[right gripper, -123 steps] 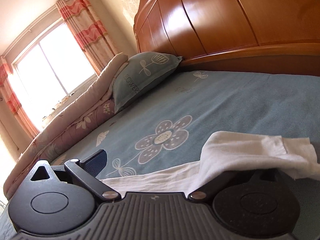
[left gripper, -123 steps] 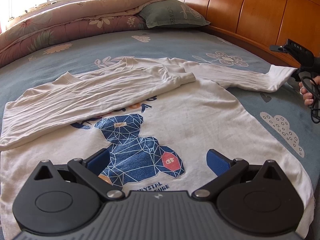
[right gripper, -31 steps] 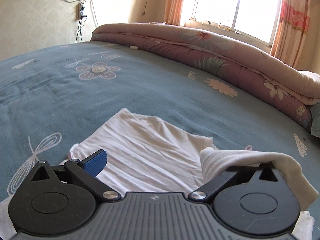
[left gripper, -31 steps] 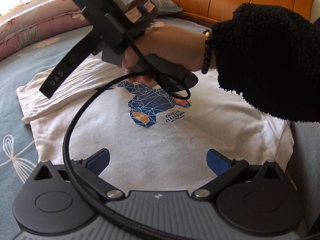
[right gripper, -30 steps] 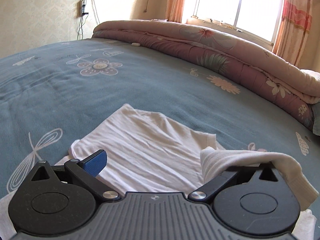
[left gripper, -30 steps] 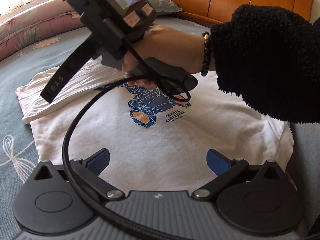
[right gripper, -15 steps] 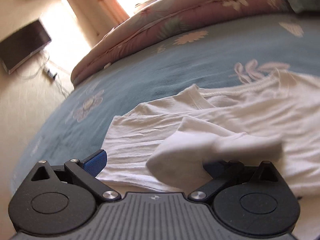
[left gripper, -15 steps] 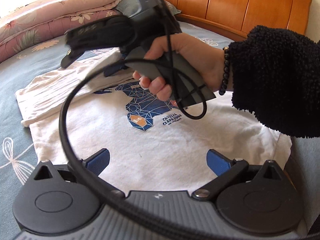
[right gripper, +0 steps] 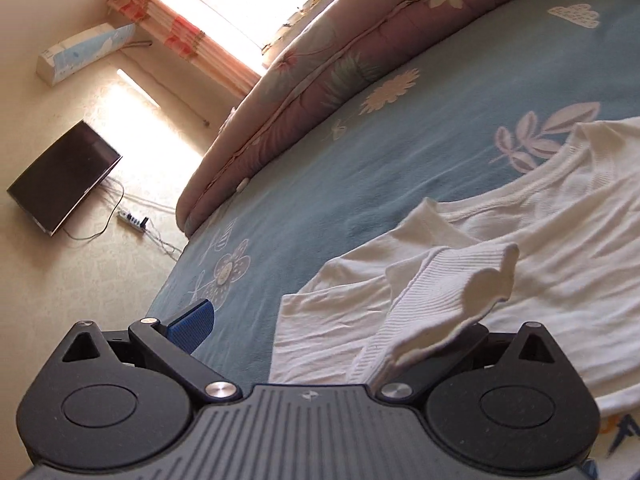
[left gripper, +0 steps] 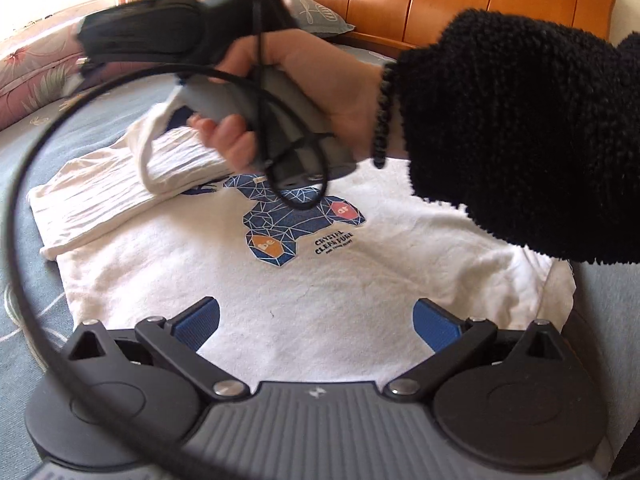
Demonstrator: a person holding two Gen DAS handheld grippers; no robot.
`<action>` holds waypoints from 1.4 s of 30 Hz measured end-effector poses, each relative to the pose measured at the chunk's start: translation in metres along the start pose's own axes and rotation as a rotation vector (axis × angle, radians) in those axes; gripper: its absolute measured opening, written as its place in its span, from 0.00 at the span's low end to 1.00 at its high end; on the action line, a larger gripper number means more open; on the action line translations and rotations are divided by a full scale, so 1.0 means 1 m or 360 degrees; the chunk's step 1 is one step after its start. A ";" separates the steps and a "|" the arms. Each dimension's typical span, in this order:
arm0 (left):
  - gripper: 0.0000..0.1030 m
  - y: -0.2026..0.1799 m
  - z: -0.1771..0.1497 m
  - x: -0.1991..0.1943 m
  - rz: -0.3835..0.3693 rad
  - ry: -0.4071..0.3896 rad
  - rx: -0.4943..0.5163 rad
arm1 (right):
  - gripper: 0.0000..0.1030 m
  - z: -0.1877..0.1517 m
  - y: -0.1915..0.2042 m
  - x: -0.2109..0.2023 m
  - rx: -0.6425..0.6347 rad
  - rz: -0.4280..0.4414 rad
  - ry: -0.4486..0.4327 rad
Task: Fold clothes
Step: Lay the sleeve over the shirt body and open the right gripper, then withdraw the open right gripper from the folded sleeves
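Note:
A white long-sleeved shirt (left gripper: 360, 292) with a blue bear print (left gripper: 292, 224) lies flat on the blue bedsheet (right gripper: 360, 168). One sleeve (left gripper: 104, 200) is folded across its chest. My left gripper (left gripper: 316, 320) hovers open over the hem with nothing between its fingers. A hand in a black fuzzy sleeve (left gripper: 520, 128) holds the right gripper's handle (left gripper: 288, 120) above the print. In the right wrist view my right gripper (right gripper: 320, 320) stands open and tilted, and the other sleeve's ribbed cuff (right gripper: 452, 284) drapes over its right finger, hiding the pad.
A rolled floral quilt (right gripper: 320, 80) runs along the far side of the bed. A pillow (left gripper: 320, 16) and wooden headboard (left gripper: 480, 4) are behind. The right gripper's black cable (left gripper: 24, 184) loops in front of the left camera. A dark screen (right gripper: 64, 184) hangs on the wall.
The right gripper has carried the cuff from the bed's right side across the shirt and rolled to a tilt over the folded sleeve. The left gripper has stayed put and open.

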State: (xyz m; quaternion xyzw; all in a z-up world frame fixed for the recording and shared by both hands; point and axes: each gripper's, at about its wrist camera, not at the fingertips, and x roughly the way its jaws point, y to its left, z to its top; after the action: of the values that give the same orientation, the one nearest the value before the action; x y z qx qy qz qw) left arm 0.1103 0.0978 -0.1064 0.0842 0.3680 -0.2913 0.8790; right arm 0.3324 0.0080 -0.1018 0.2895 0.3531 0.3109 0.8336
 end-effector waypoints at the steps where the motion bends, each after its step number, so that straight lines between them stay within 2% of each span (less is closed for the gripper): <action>1: 0.99 0.000 -0.001 0.000 0.0001 0.0000 0.0002 | 1.00 0.000 0.009 0.006 -0.0041 0.0016 0.0024; 7: 0.99 0.000 -0.001 0.000 0.0008 0.0001 0.0005 | 1.00 -0.008 0.056 0.035 -0.0325 0.0037 0.0167; 10: 0.99 0.000 -0.001 -0.002 0.0004 -0.0007 0.0006 | 1.00 -0.008 0.059 0.030 -0.0384 0.0029 0.0164; 14: 0.99 -0.001 -0.001 -0.003 0.0002 -0.0009 0.0013 | 1.00 0.002 0.045 0.011 -0.0358 -0.0040 0.0100; 21: 0.99 -0.004 0.000 -0.001 -0.0025 -0.0011 0.0029 | 1.00 0.029 0.009 -0.046 -0.0432 -0.0286 -0.0026; 25: 0.99 -0.009 0.002 -0.001 -0.0129 -0.0044 0.0047 | 1.00 0.039 -0.025 -0.084 -0.0448 -0.0474 -0.0053; 28: 0.99 -0.013 0.004 -0.002 -0.0235 -0.0086 0.0059 | 1.00 0.040 -0.057 -0.114 -0.0383 -0.0575 -0.0071; 34: 0.99 -0.020 0.012 -0.003 -0.0453 -0.0176 0.0063 | 1.00 0.025 -0.118 -0.163 -0.0162 -0.0607 -0.0084; 37: 0.99 -0.020 0.016 0.002 -0.0451 -0.0167 0.0047 | 1.00 0.011 -0.141 -0.183 -0.0096 -0.0610 -0.0061; 42: 0.99 -0.008 0.018 0.004 -0.0454 -0.0192 -0.0020 | 1.00 0.013 -0.150 -0.221 -0.0023 -0.0589 -0.0186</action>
State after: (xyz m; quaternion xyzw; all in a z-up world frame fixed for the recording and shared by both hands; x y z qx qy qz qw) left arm 0.1186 0.0834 -0.0956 0.0079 0.3245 -0.4155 0.8497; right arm 0.2660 -0.2514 -0.1093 0.2313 0.3490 0.1375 0.8977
